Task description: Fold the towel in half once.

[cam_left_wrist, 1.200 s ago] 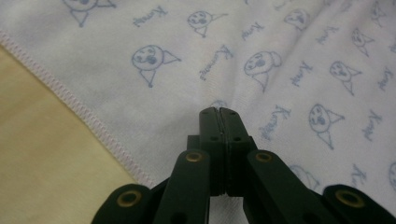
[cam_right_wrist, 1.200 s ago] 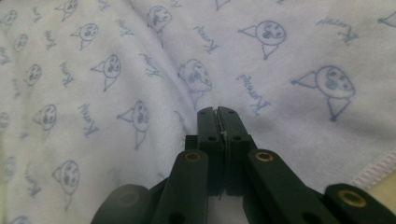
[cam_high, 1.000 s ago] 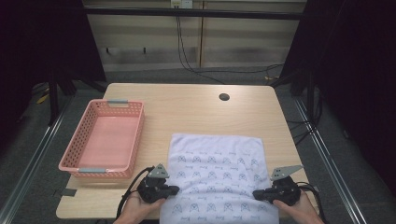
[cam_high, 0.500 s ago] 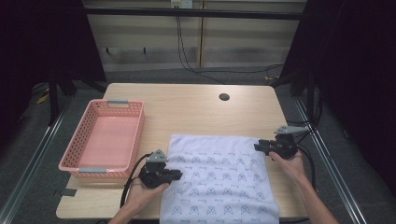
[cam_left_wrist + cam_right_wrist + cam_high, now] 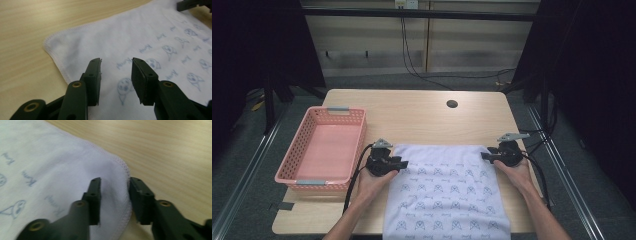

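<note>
High view shows the left gripper (image 5: 401, 163) and right gripper (image 5: 484, 156) now at the far corners of the printed cloth (image 5: 446, 192), unfolded flat toward the tabletop's near edge, jaws parted, gripping nothing.

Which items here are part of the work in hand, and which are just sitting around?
In use:
- white printed cloth
- left gripper, open
- right gripper, open

Idle:
- pink basket
- table
</note>
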### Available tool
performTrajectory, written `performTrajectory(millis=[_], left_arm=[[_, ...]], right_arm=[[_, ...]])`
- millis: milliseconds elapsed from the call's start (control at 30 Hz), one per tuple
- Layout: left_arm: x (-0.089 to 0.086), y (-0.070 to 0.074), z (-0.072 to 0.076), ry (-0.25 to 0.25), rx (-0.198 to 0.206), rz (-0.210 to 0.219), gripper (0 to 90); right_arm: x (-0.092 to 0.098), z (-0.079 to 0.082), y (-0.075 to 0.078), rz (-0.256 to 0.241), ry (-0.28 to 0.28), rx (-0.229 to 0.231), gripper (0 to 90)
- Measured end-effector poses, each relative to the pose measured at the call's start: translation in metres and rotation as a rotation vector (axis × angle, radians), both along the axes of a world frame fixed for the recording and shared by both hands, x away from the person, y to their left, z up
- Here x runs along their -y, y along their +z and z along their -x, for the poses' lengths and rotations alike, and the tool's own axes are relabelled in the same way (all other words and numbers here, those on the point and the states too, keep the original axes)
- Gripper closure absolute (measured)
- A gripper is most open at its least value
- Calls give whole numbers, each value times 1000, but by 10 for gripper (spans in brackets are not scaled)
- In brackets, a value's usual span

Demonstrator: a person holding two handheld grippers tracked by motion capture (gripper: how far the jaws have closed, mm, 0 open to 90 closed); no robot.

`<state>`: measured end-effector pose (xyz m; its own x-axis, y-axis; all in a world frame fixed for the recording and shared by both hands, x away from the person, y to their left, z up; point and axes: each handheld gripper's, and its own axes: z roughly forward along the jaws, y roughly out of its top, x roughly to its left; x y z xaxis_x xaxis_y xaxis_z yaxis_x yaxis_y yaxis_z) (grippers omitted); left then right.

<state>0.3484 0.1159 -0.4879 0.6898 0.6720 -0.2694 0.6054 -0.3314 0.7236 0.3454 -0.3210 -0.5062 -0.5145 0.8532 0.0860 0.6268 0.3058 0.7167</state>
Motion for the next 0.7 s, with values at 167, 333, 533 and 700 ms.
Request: performTrajectory(millis=[167, 333, 533, 700], left_arm=[[5, -3, -14, 44, 12, -7, 542], [5, -6, -27, 69, -12, -39, 481], [7, -10, -35, 94, 5, -96, 429], [1, -13, -40, 127, -3, -94, 413]], right_arm=[[3, 2, -1, -58, 6, -25, 842], [4, 0, -1, -77, 14, -40, 856], [5, 0, -1, -81, 21, -41, 855], [5, 0, -2, -84, 26, -40, 854]])
